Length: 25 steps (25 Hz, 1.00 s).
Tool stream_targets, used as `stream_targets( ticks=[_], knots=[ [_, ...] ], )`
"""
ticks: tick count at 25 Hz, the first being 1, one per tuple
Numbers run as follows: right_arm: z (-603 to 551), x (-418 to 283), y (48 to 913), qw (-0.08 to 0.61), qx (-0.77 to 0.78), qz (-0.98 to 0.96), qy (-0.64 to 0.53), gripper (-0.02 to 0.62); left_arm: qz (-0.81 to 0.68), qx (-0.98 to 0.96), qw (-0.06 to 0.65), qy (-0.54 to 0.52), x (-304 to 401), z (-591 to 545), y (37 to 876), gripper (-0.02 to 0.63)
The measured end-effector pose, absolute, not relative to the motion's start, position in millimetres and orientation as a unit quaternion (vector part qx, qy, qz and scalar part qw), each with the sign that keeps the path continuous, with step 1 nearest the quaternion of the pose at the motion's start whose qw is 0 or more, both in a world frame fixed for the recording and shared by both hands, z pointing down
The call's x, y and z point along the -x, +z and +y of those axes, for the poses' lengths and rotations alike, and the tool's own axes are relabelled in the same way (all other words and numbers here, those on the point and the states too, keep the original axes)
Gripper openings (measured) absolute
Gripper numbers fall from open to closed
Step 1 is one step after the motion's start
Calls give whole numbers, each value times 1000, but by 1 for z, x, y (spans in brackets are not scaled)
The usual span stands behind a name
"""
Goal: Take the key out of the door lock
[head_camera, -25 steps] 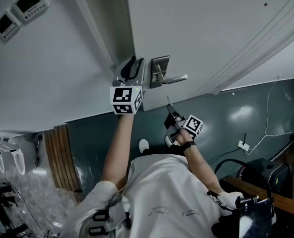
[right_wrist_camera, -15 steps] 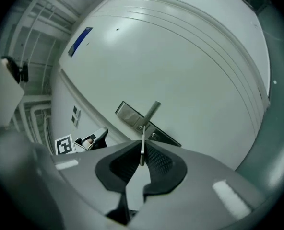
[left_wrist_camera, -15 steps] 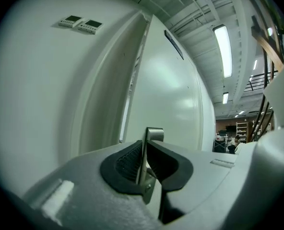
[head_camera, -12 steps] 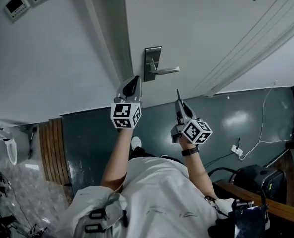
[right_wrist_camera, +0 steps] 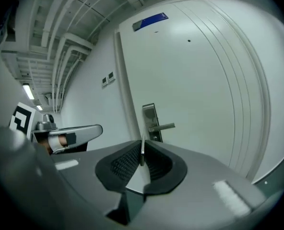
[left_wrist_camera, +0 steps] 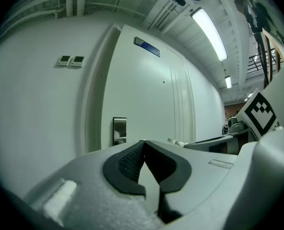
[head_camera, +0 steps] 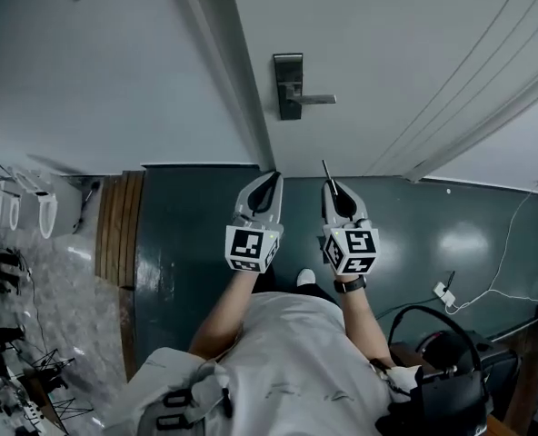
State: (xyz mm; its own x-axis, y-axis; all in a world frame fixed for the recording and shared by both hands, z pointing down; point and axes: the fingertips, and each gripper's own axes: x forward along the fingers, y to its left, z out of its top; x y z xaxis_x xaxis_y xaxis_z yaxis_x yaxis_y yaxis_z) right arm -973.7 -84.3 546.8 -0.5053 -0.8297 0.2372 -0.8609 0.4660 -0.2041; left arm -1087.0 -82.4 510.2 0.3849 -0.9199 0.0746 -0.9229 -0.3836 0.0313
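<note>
The right gripper is clenched on the key, a thin metal blade standing edge-on between its pads. It is well clear of the door lock at upper centre of the head view. The left gripper beside it is closed on nothing. The key seems fully out, though its head is too small to make out. A firm pinch and a steady wrist should stop it slipping. Nothing stands between the grippers and the lever handle; two wall panels sit far left.
</note>
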Motion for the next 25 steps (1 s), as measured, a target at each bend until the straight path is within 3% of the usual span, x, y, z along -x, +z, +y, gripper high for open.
stream_targets(
  ticks=[8, 25],
  knots=[
    [-88, 980, 482, 19, -508, -859, 55, 25, -538, -842, -27, 2, 1086, -84, 458, 2],
    [-87, 1019, 497, 56, -547, -833, 71, 25, -512, -859, -3, -8, 1133, -81, 478, 2]
  ],
)
